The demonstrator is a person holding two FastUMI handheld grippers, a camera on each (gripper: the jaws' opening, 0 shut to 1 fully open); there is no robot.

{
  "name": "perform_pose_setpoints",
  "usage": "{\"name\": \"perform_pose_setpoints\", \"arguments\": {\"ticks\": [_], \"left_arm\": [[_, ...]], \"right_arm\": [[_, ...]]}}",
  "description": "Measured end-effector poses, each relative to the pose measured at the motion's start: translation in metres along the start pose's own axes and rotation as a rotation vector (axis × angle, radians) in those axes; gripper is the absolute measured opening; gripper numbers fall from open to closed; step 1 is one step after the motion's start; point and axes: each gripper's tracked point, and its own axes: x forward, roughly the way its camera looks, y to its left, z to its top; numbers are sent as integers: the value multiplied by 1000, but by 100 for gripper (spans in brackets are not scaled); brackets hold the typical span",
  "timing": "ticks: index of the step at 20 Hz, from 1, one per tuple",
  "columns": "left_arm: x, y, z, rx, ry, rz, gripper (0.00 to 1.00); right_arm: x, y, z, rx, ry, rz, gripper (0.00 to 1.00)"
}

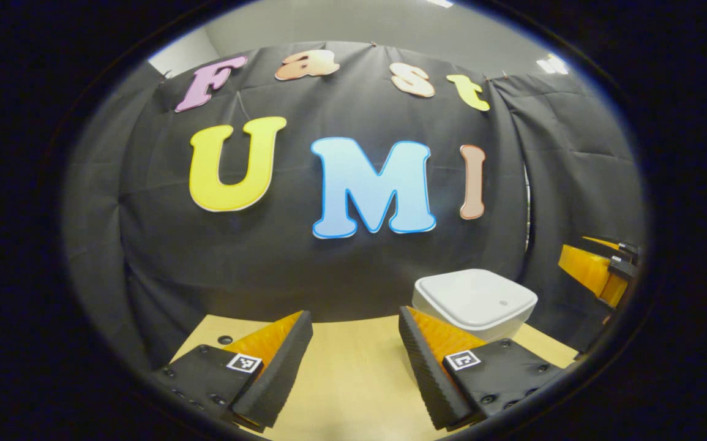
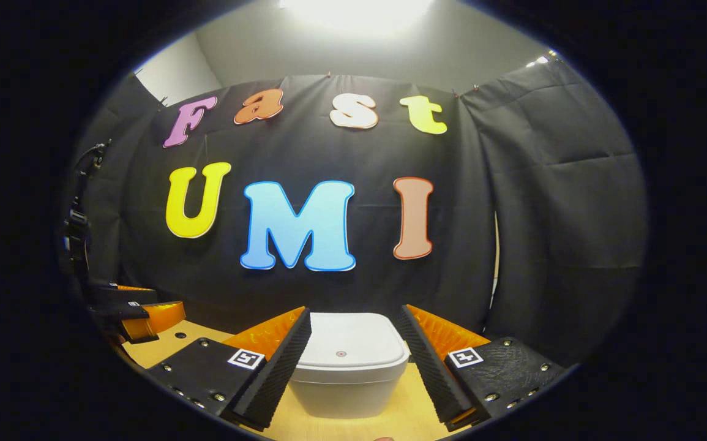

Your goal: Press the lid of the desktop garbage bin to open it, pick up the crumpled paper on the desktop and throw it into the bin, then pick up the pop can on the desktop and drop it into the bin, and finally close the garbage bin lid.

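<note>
Here I see the white garbage bin (image 2: 347, 367) on the bench (image 1: 353, 380), near its far edge, lid (image 2: 344, 343) closed, contents hidden. My left gripper (image 1: 356, 361) and right gripper (image 2: 353, 361) are both wide open and hold nothing.

Right gripper (image 2: 353, 361) jaws spread, framing the closed garbage bin (image 2: 347, 373).

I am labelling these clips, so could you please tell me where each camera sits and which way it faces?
Left gripper view: rides the left gripper, faces the booth wall over the table; own open fingers below, bin ahead-right, right gripper at the right edge.
Right gripper view: rides the right gripper, faces the closed bin framed between its open fingers; left gripper at left.
Shared: bin, table, wall.
</note>
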Motion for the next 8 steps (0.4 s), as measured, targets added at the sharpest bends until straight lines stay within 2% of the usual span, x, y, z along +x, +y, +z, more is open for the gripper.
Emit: {"name": "perform_pose_setpoints", "arguments": {"ticks": [2, 5, 8], "left_arm": [[-1, -28, 12, 12, -20, -29, 93], [-9, -80, 25, 10, -50, -56, 93], [-11, -129, 35, 10, -79, -13, 93]], "right_arm": [[-7, -17, 6, 12, -13, -19, 91], [-10, -58, 14, 6, -41, -33, 93], [-7, -105, 12, -5, -49, -17, 91]]}}
